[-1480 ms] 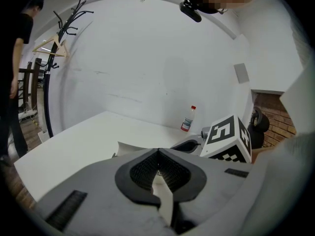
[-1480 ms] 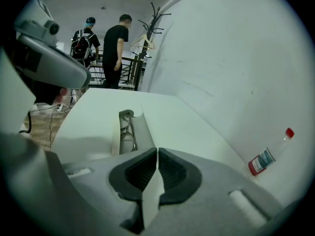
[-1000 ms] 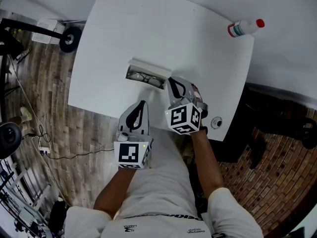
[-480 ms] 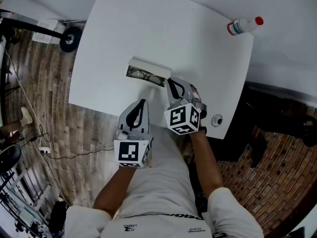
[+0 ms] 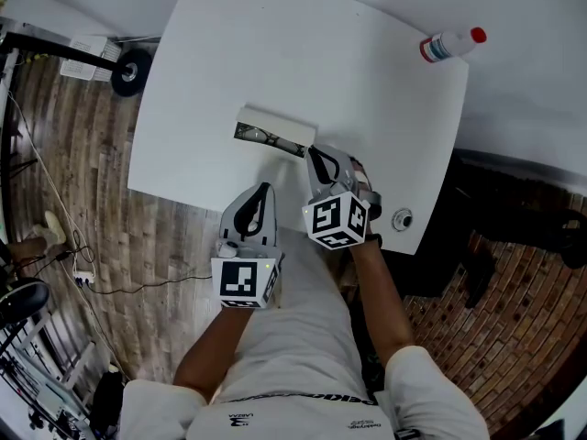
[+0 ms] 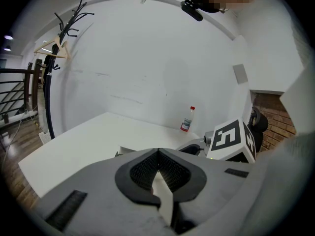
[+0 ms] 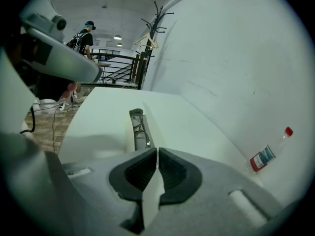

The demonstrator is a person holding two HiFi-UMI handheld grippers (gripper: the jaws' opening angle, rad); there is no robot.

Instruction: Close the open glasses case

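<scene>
Now we're at the approach. The glasses case [image 5: 272, 132] lies on the white surface [image 5: 275, 53] near its front edge, lid up on the far side, and the spectacles [image 7: 139, 128] can be seen lying in the tray. The right gripper [image 5: 315, 154] sits just beside the case's right-hand end. Its own view shows its fingers pressed together with nothing between them, and the open case straight ahead past the tips. Whether those tips touch the case, I can't tell from here.

The left gripper [image 5: 265, 192] hangs back at the front edge of the surface, near the case but apart from it. Its fingers are together and empty too. A bottle [image 5: 448, 49] stands well away at the far corner, out of play.

So the lid is not yet down. My read is that the closing push comes next, probably from the right gripper. It would need to get its closed tips behind or above the raised lid and tip it toward the person over the tray. The case looks light and could skid on that smooth top, so the left gripper may have to brace the front wall.
</scene>
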